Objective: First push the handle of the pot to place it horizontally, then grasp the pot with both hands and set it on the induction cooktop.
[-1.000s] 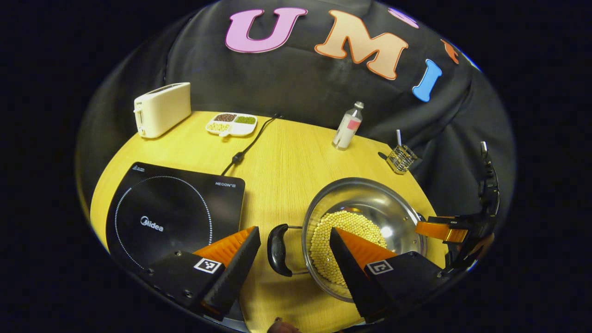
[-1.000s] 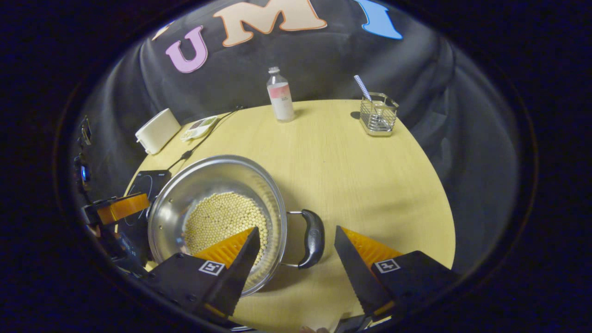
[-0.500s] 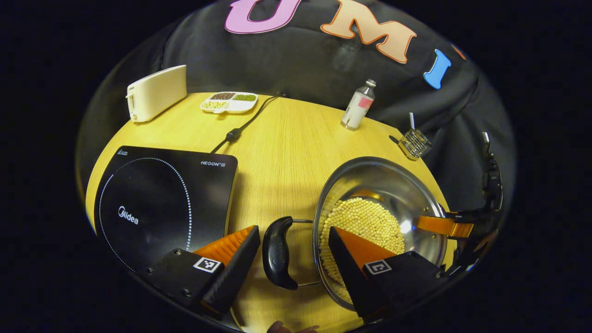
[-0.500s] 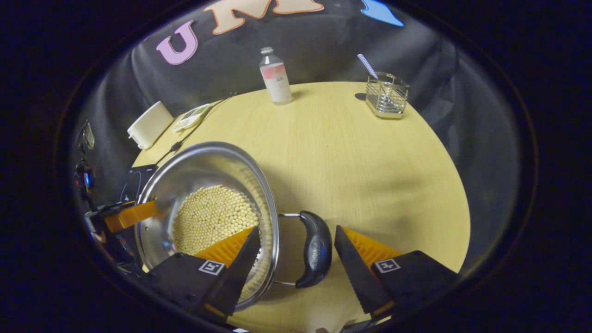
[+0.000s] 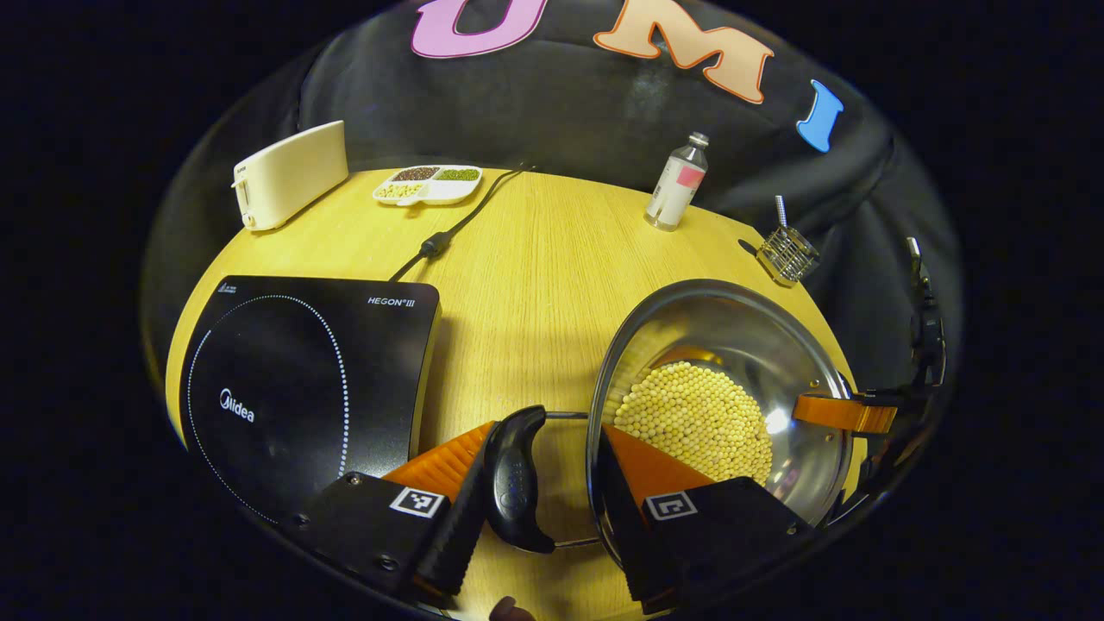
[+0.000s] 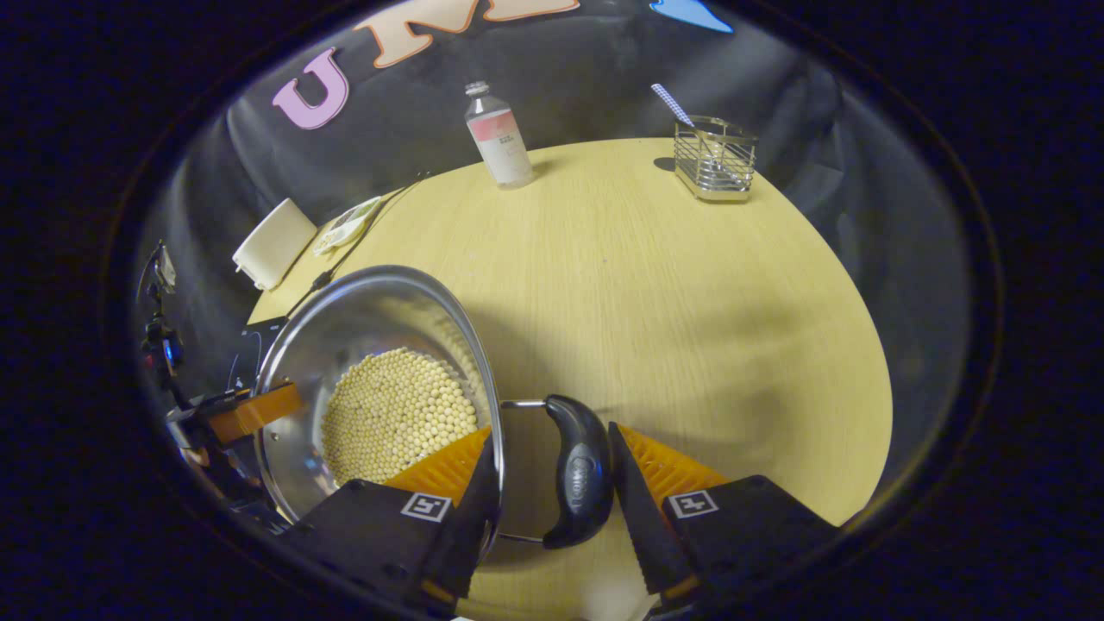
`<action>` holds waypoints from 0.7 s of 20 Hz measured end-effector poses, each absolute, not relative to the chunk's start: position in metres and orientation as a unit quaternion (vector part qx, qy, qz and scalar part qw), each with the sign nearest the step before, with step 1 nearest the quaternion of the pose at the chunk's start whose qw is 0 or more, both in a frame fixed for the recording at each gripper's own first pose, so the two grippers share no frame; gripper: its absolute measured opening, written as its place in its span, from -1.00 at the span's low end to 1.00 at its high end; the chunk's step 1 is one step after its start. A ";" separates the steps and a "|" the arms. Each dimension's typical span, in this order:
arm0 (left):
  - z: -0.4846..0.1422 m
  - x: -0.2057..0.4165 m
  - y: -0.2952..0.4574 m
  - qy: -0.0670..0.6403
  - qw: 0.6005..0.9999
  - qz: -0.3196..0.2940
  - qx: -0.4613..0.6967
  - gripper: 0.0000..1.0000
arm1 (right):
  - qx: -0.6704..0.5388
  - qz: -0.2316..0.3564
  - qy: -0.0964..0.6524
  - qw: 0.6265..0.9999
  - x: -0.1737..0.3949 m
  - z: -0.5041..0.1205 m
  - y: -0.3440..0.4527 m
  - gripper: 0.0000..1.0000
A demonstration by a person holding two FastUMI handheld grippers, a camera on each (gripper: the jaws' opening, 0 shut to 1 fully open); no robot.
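Observation:
The steel pot (image 5: 716, 328) holds pale beans (image 5: 694, 418) and stands on the table to the right of the black induction cooktop (image 5: 293, 379). My left gripper (image 5: 543, 435) straddles the pot's black left handle (image 5: 515, 483). Its outer finger touches the handle and its inner finger sits at the pot's rim. In the right gripper view my right gripper (image 6: 552, 431) straddles the other handle (image 6: 580, 470) of the pot (image 6: 371, 319) the same way, with a gap left on the rim side. Both stand narrowed but open.
At the table's back stand a cream toaster (image 5: 289, 172), a divided dish of beans (image 5: 427, 183), a bottle (image 5: 677, 181) and a wire holder (image 5: 787, 254). The cooktop's cable (image 5: 453, 228) runs to the back edge. Bare wood lies between cooktop and pot.
Both grippers have moved forward over the pot's handles, and their fingers have narrowed around them. The pot has stayed in place.

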State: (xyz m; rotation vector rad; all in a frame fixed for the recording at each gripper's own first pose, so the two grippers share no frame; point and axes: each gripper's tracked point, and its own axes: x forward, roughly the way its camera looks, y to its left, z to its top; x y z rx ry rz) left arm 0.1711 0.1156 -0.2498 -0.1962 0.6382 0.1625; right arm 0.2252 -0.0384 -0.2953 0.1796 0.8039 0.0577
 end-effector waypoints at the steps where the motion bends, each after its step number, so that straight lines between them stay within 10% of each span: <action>1: -0.249 0.171 0.116 0.314 0.941 0.080 -0.094 0.40 | 0.087 0.018 0.390 0.916 0.225 -0.290 -0.040 0.31; 14: -0.251 0.170 0.116 0.322 0.937 0.082 -0.109 0.29 | 0.078 0.014 0.388 0.918 0.223 -0.288 -0.039 0.14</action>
